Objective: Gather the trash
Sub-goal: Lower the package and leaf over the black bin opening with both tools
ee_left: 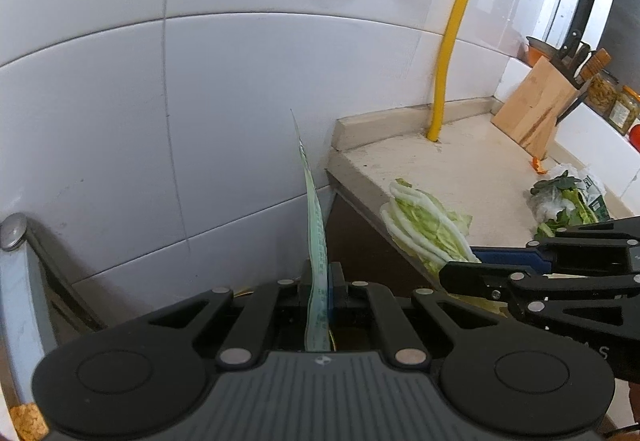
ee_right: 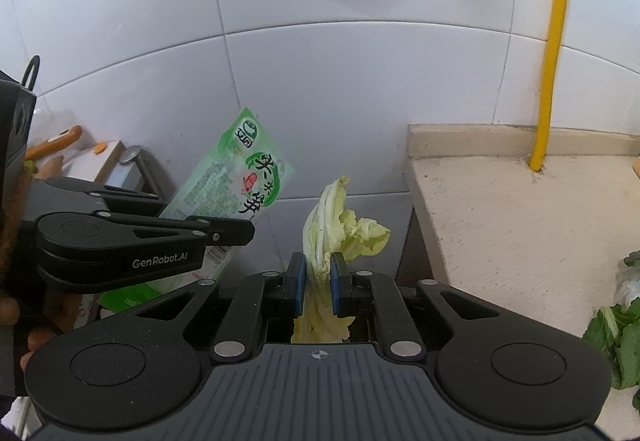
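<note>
Knife block (ee_left: 536, 109), jars (ee_left: 612, 101) by yellow pipe (ee_left: 452, 41).

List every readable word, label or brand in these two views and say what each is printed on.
"GenRobot.AI": white lettering on the side of the left gripper, right wrist view.
Green wrapper held in that gripper: large Chinese characters and a logo, too distorted to quote; its fine print and barcode are too small.
Right gripper, left wrist view: partial letters at the frame edge, unreadable.
</note>
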Demonstrator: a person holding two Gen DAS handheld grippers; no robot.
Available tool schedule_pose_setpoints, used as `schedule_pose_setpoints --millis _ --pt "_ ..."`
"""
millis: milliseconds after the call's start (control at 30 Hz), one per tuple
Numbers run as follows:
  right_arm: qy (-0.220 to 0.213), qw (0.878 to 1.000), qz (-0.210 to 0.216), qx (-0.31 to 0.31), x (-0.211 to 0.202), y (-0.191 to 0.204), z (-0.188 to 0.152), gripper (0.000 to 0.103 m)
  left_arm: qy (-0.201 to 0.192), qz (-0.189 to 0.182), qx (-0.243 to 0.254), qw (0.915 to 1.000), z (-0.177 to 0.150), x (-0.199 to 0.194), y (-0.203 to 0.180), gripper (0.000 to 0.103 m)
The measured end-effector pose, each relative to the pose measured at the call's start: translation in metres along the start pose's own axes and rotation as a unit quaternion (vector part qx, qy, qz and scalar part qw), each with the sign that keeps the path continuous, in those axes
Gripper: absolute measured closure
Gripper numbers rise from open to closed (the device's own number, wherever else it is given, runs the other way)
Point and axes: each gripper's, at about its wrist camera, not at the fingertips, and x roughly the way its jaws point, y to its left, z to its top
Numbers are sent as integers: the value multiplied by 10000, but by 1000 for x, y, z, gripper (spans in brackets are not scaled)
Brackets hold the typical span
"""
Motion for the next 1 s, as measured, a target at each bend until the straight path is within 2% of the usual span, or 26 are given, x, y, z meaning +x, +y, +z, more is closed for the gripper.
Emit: schedule_pose_setpoints --millis 233,567,1000 --pt "27 10000 0 -65 3 6 -1 86 -34 86 -128 9999 -4 1 10 102" --pt "166 9999 -12 -25 19 11 -6 86 180 167 -317 9992 -11 27 24 102" --pt "405 9992 -14 -70 45 21 -5 86 264 312 -626 9972 -13 43 36 101"
